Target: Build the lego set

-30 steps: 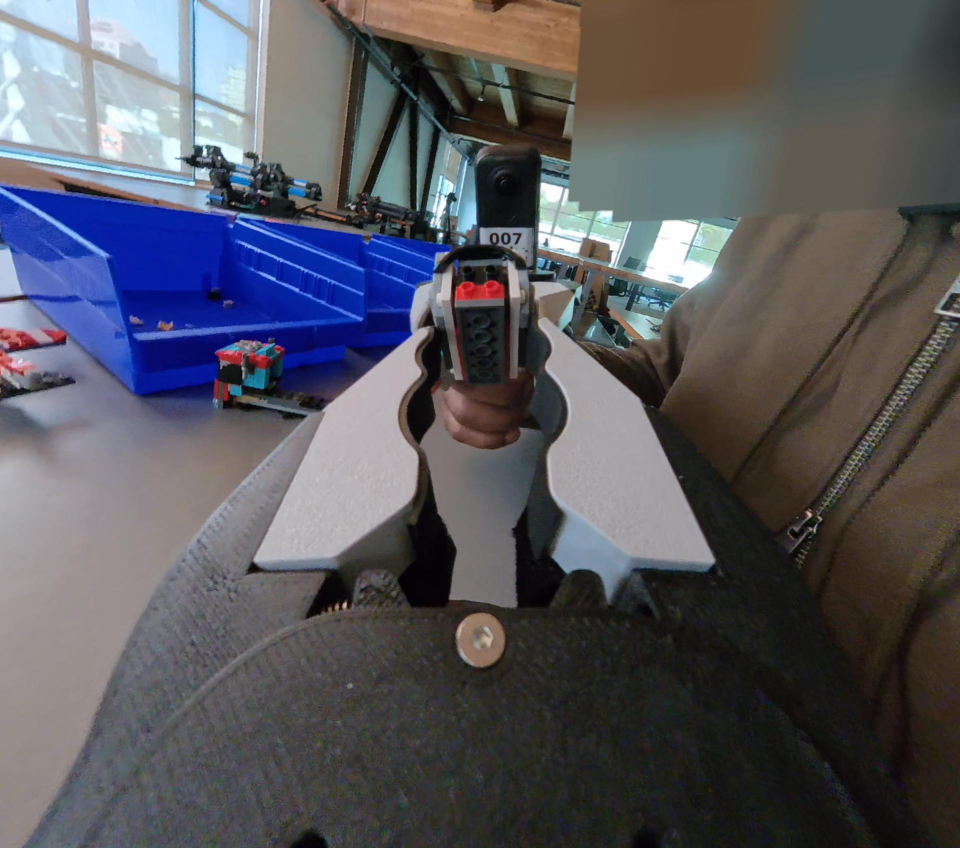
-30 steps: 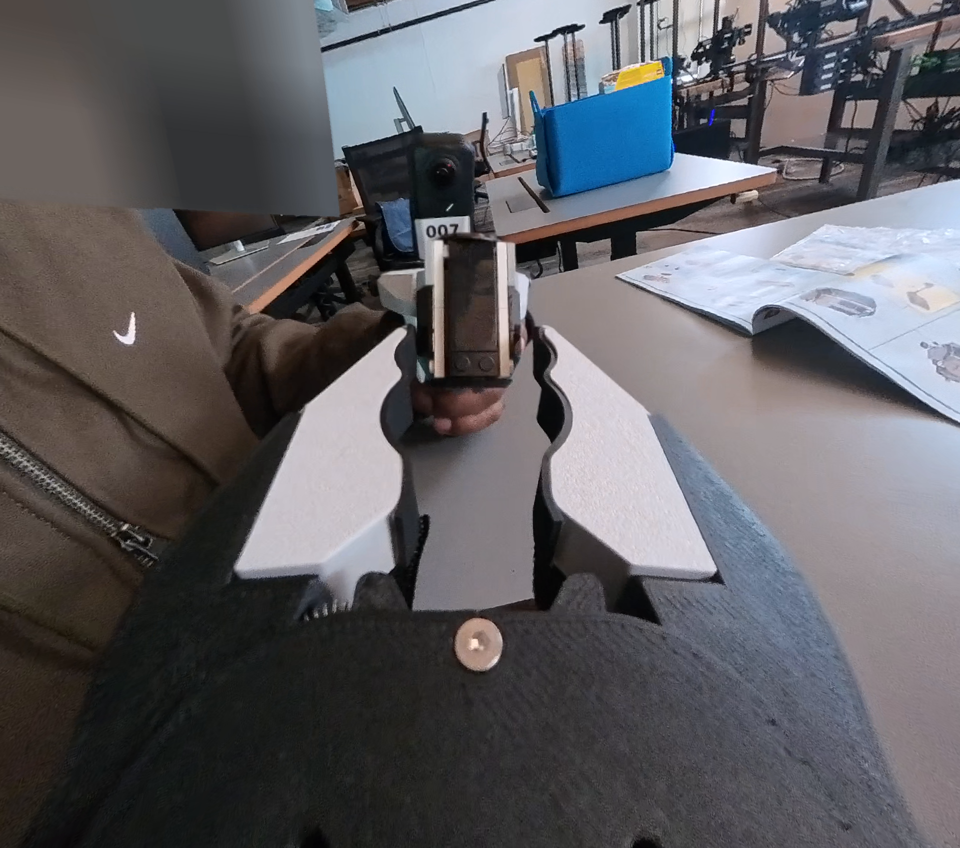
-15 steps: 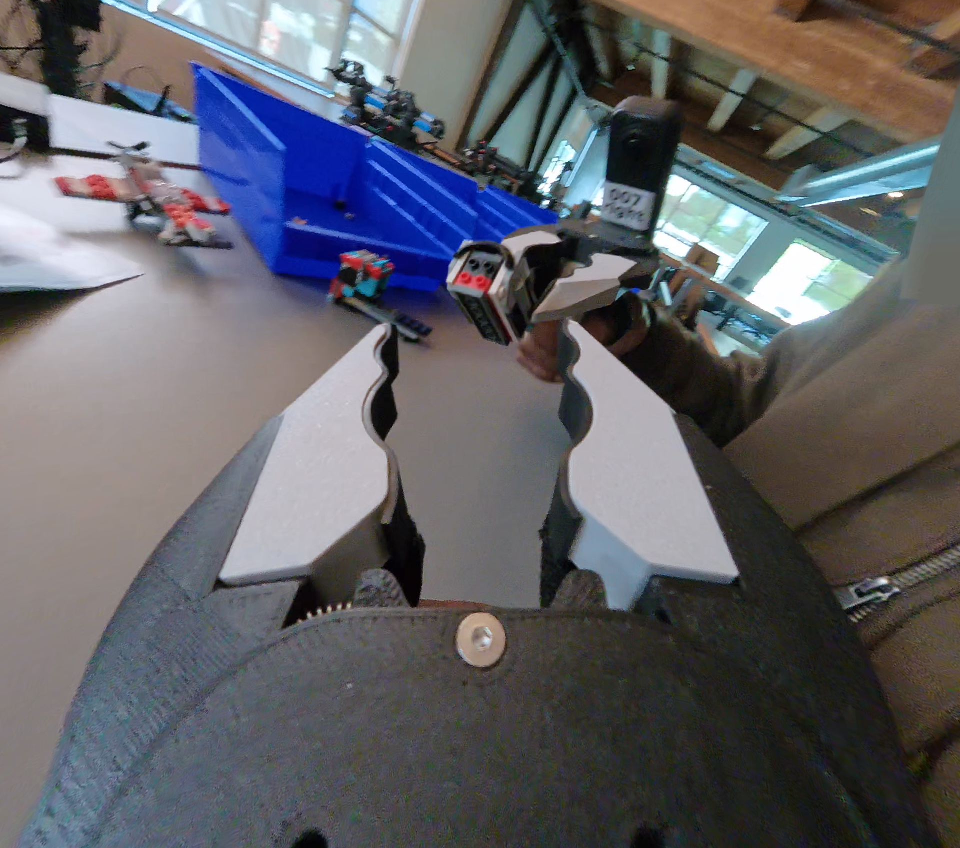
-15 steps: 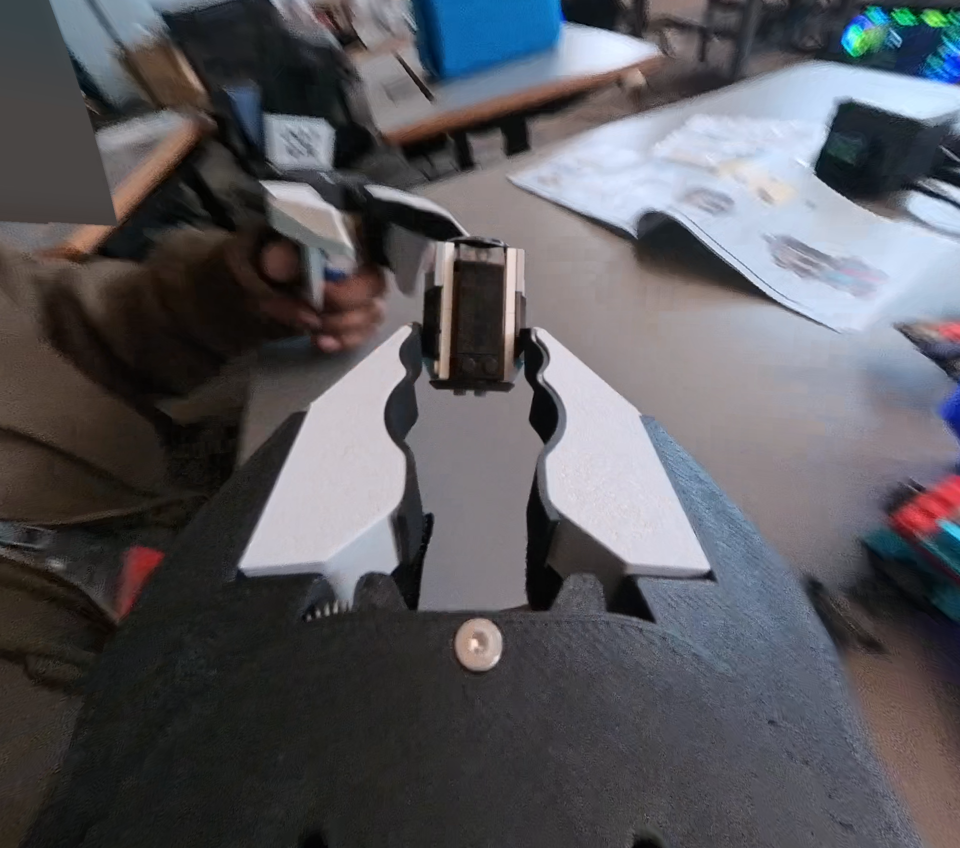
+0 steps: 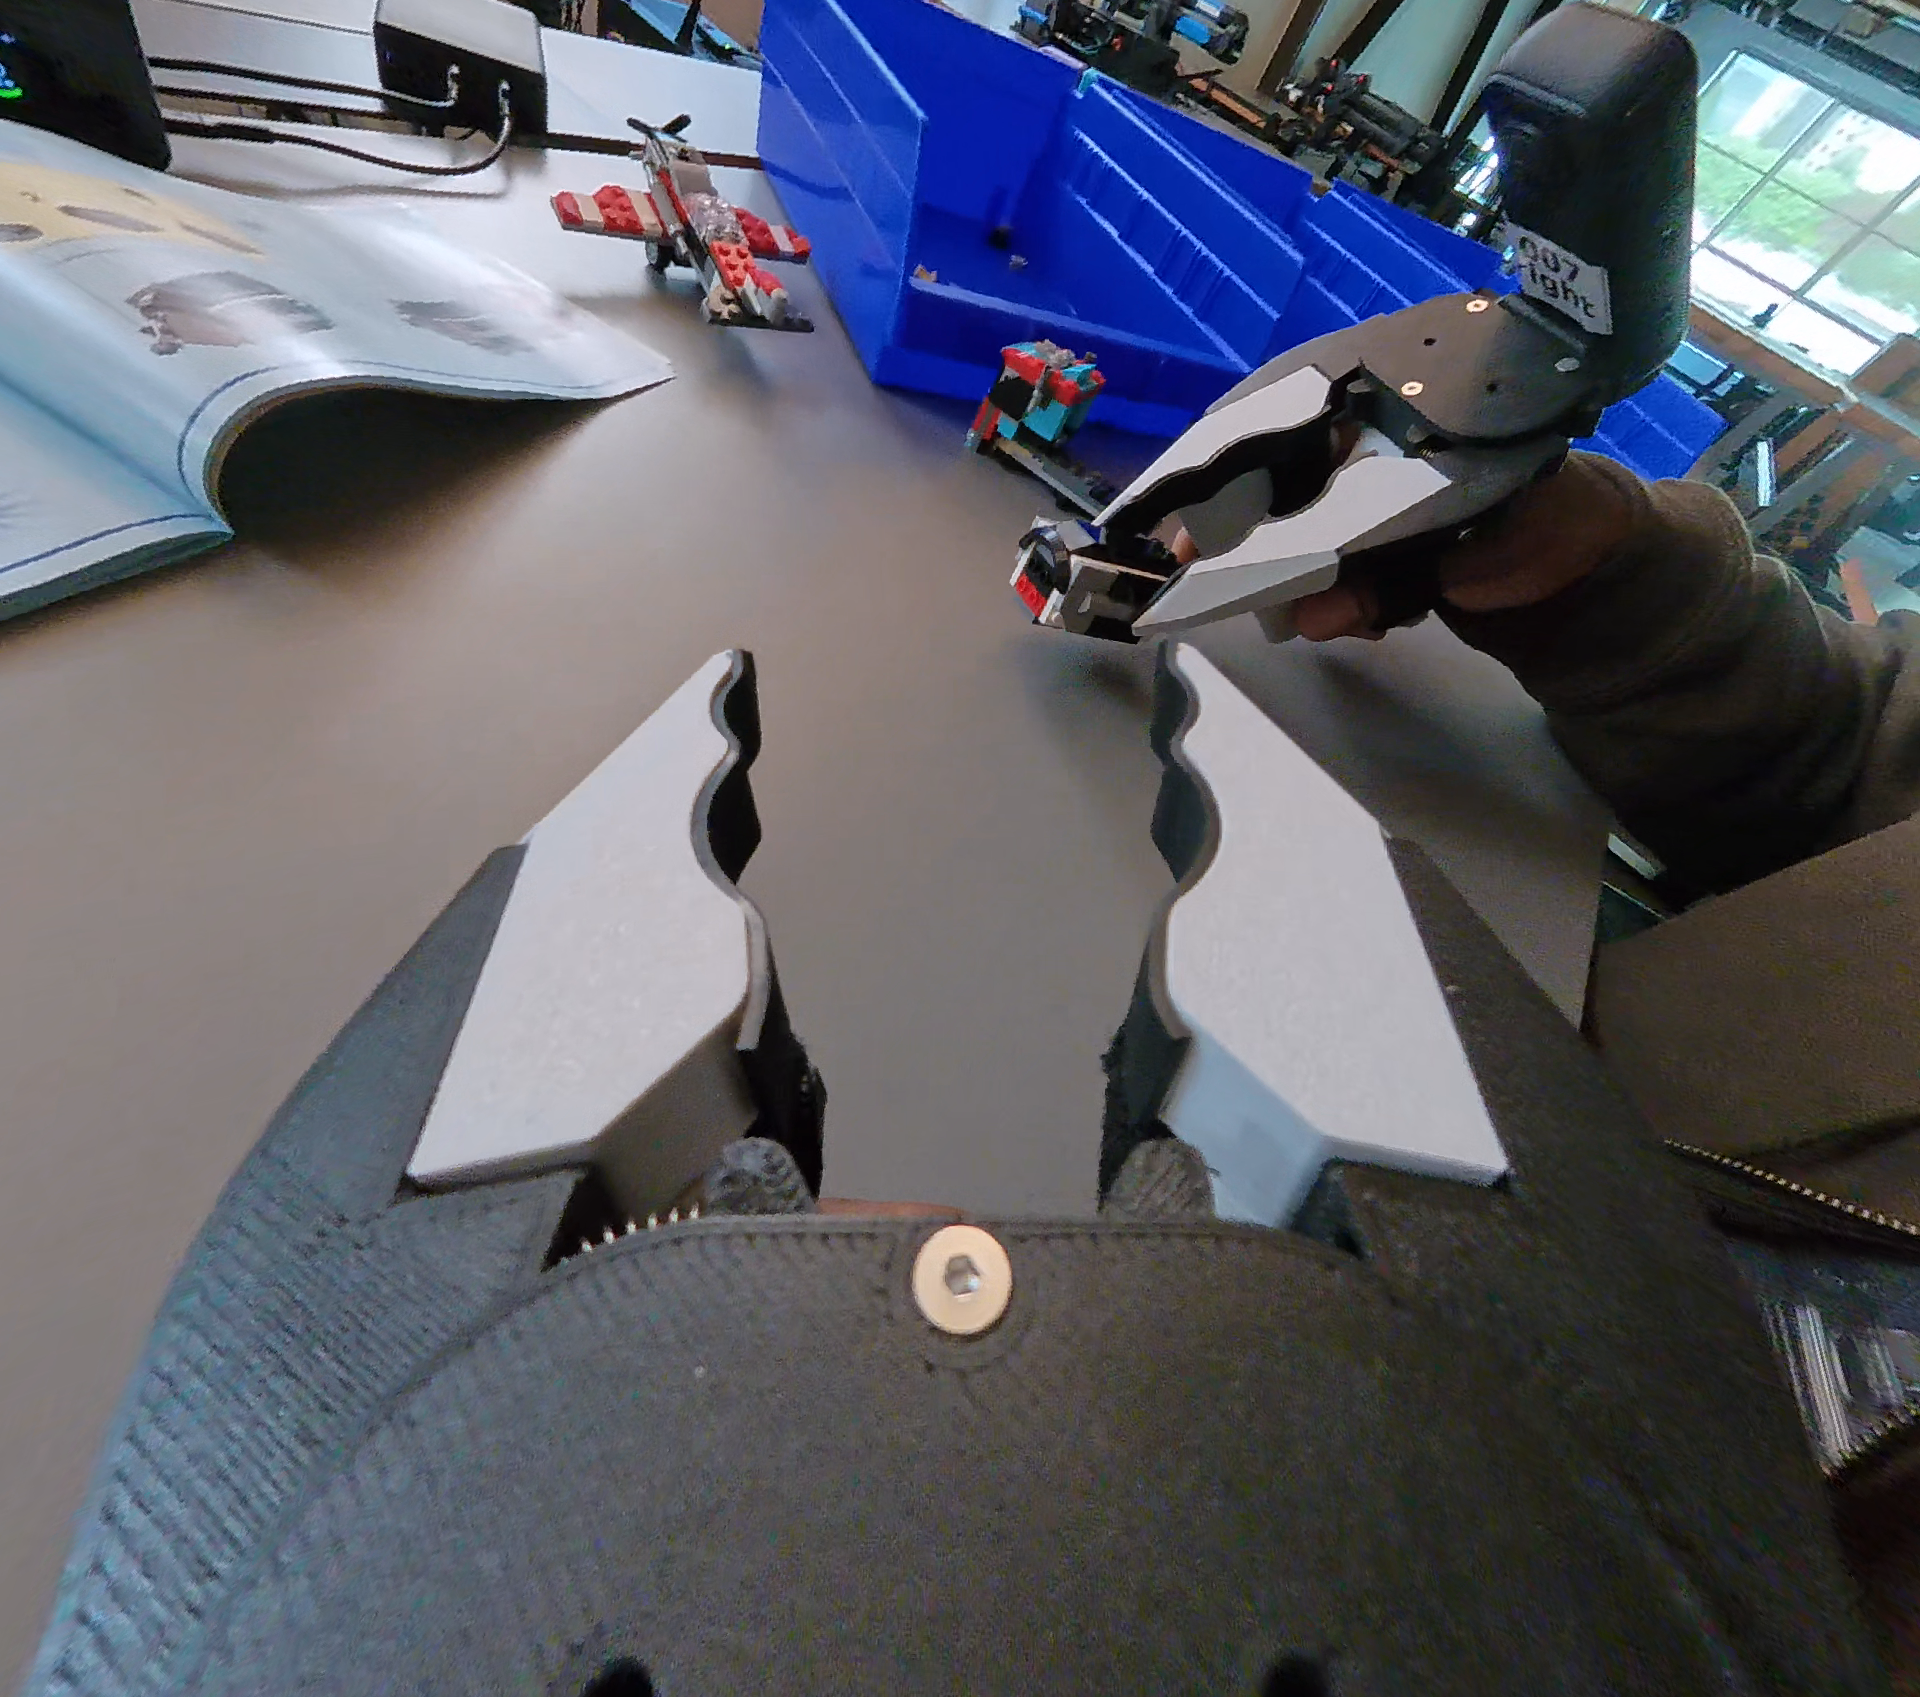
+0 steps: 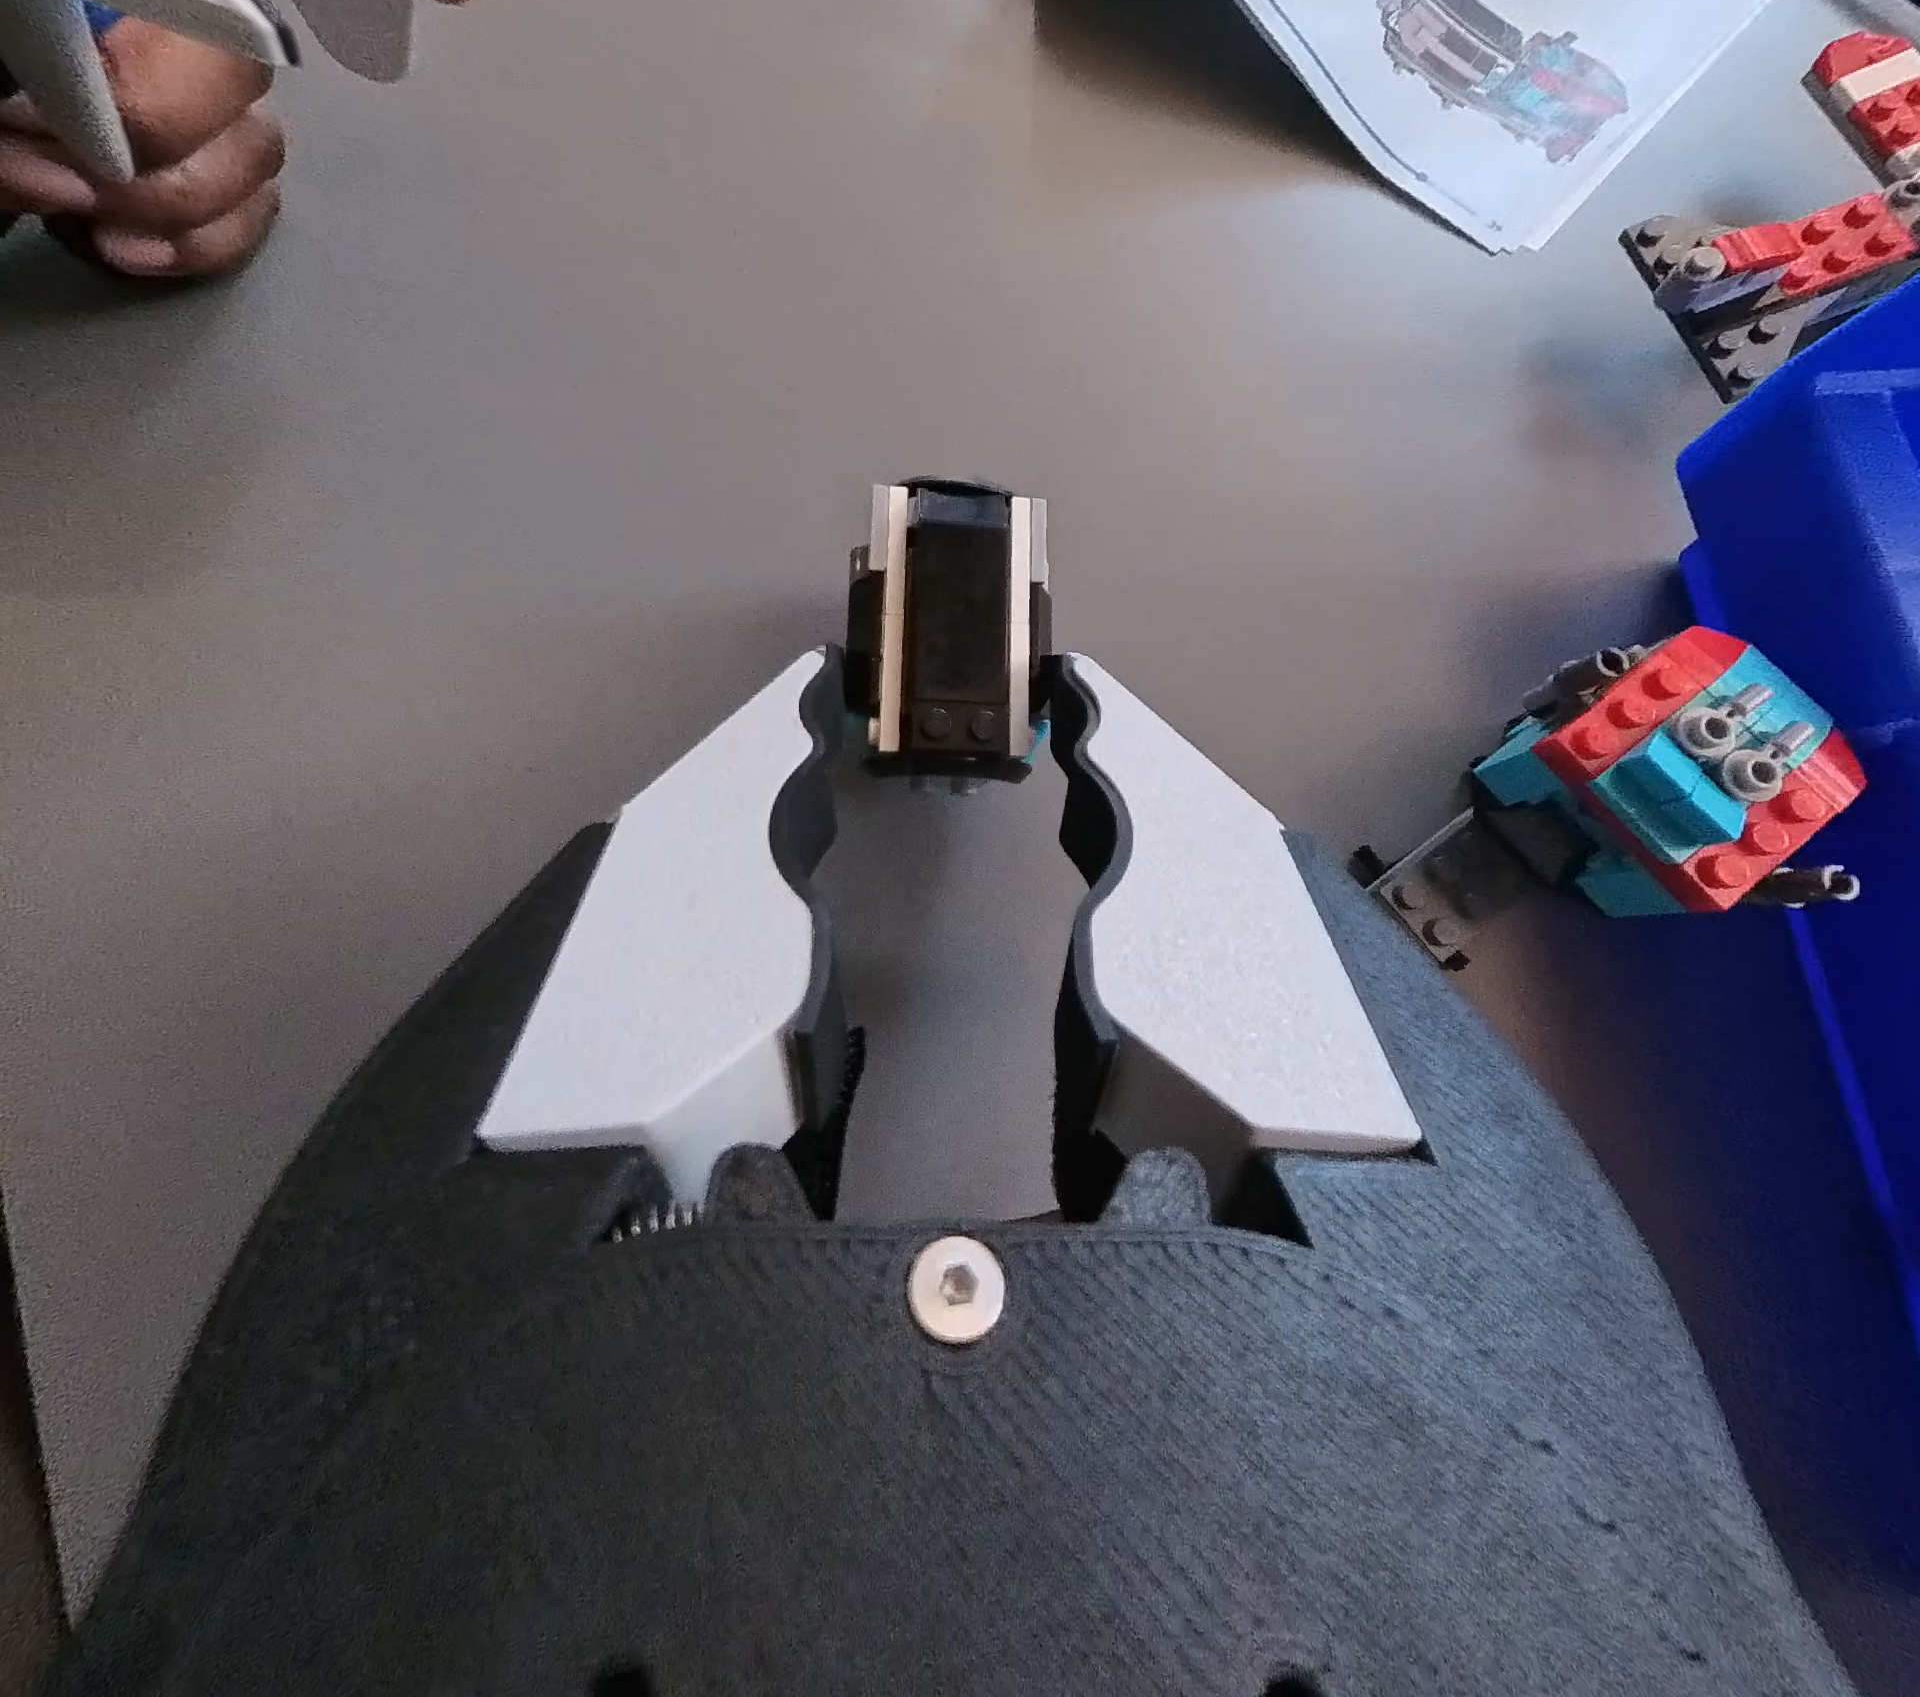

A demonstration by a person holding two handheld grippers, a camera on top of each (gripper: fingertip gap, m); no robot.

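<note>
Two handheld grippers: the left gripper [image 5: 951, 681] and the right gripper [image 6: 945, 691]. Three toy-brick builds: one black-and-white brick block [image 6: 956, 619], one red-and-teal brick model [image 6: 1673, 774] and one red-and-grey brick plane [image 5: 691, 234]. One open instruction booklet [image 5: 260, 338] lies on the one grey tabletop [image 5: 520, 608]. Blue bins [image 5: 935, 193] stand in a row of at least three; how many more I cannot tell. Two dark boxes [image 5: 462, 42] with cables sit at the far edge.
</note>
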